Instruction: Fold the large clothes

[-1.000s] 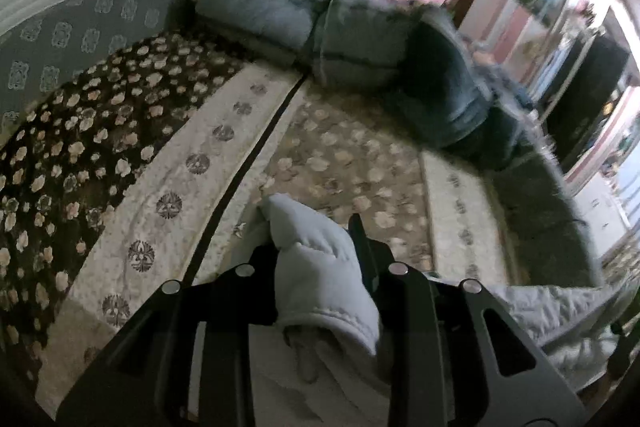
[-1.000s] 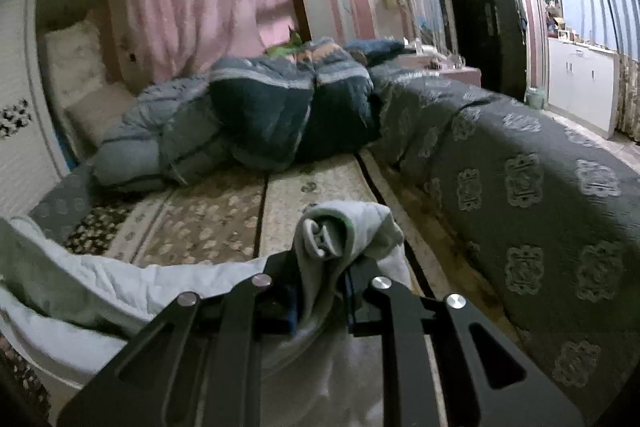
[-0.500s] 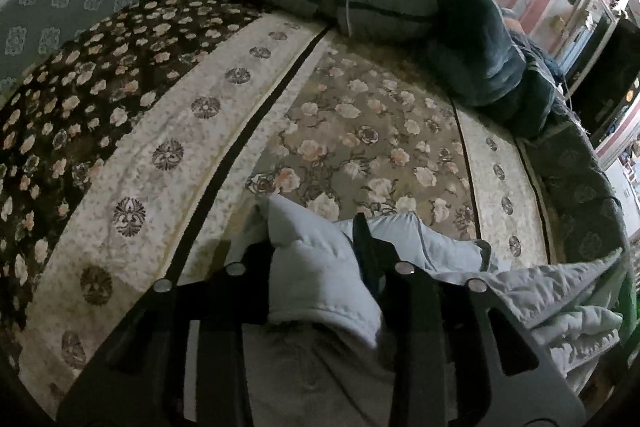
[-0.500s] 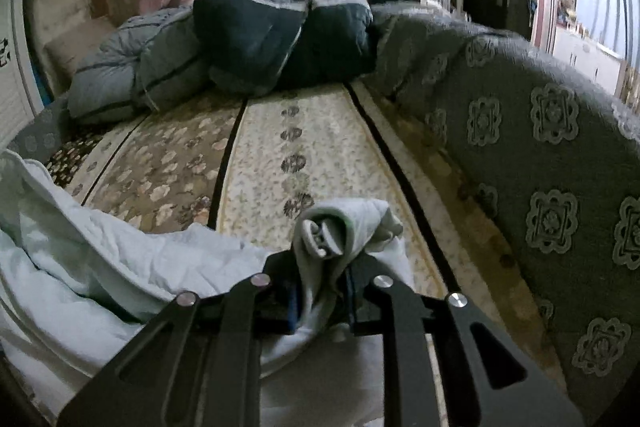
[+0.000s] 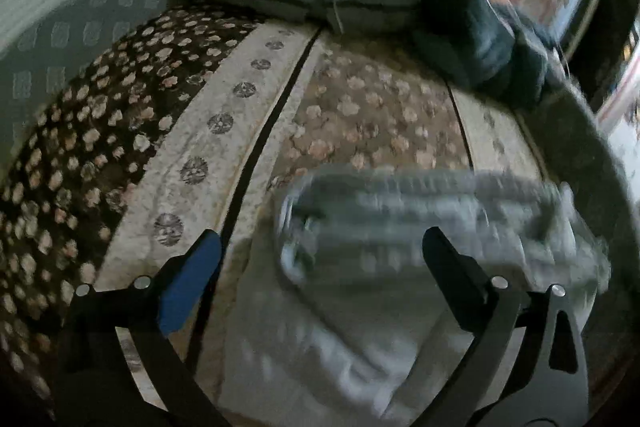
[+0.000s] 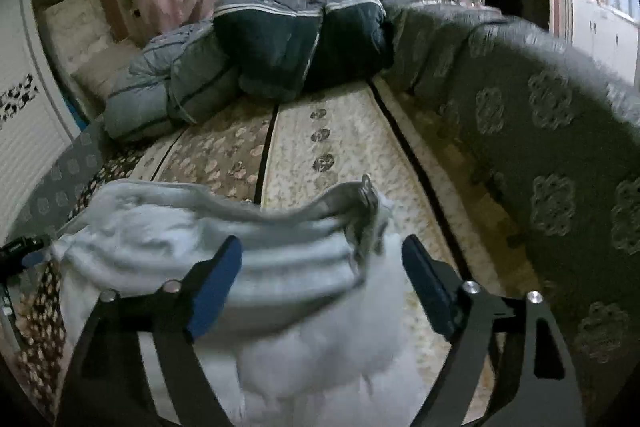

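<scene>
Just then both hand-held grippers had been opening their jaws. The left hand-held gripper (image 5: 320, 247) stood spread wide with the pale garment (image 5: 360, 307) lying blurred between its fingers, touched by neither pad. The right hand-held gripper (image 6: 322, 255) was likewise parted, gripping nothing, the garment's bunched edge (image 6: 280, 259) loose between its fingers. The garment lay on the patterned bed (image 6: 340, 147), with folded quilts (image 6: 280, 39) well beyond.

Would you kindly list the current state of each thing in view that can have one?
Left gripper: open, jaws just opened, gripping nothing.
Right gripper: open, jaws just opened, gripping nothing.
Pale garment: released, lying bunched on the bed.
Blue quilt: folded, piled at the bed's far end.
</scene>
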A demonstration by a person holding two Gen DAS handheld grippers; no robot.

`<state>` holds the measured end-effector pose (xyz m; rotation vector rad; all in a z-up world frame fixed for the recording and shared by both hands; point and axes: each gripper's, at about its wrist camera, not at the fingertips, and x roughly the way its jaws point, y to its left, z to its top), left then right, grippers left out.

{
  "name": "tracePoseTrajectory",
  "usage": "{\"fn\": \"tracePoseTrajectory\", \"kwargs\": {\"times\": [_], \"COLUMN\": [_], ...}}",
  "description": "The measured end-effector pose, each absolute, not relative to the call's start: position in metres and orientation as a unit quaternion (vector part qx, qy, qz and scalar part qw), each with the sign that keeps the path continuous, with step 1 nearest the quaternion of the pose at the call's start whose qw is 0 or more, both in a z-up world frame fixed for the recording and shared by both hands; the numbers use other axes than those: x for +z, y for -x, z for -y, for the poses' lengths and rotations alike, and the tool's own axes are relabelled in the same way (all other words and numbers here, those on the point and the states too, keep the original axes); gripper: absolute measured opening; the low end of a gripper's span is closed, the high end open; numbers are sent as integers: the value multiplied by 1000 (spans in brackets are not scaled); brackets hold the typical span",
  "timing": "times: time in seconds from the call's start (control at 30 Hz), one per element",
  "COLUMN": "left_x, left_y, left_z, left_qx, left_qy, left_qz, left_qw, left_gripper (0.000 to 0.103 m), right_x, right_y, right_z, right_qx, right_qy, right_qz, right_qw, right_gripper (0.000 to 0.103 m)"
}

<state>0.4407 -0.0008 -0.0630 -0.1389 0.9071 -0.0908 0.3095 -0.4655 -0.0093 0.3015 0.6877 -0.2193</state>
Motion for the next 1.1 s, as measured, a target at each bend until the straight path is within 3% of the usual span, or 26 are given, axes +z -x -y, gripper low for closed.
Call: {"fn": "tracePoseTrajectory", "kwargs": {"times": [0.27,0.57,0.9,0.93,0.97,1.07,1.1], "left_x": [-93,-138,-164,-166,-167,-161,-158], "left_y": [-382,-402,-417,-418,-418,-415,-413], "left_z": [-24,-43,-25,-21,-19,-11,-10], "left_qx": [-49,-100,-186,-182,-180,-169,-165], "left_qy": [4,-5,11,10,8,-7,-19], "left_qz": [-450,-468,-457,-457,-458,-454,-453], "left_qw": [891,878,869,870,871,875,876], "left_gripper": [100,100,99,95,92,68,58], "right_x": [-26,-77,-123,-124,-123,-118,-117], "right_y": [-272,-287,-307,-307,-307,-312,-315], "right_z": [459,473,487,485,481,468,464], "right_qx": [-124,-120,-56,-54,-47,-29,-28], "right_qy": [-86,-88,-171,-165,-156,-131,-117], "right_qz": [-365,-410,-416,-414,-408,-414,-421], "right_qw": [919,900,891,893,898,900,899], "right_gripper": [90,90,94,92,82,44,36]}}
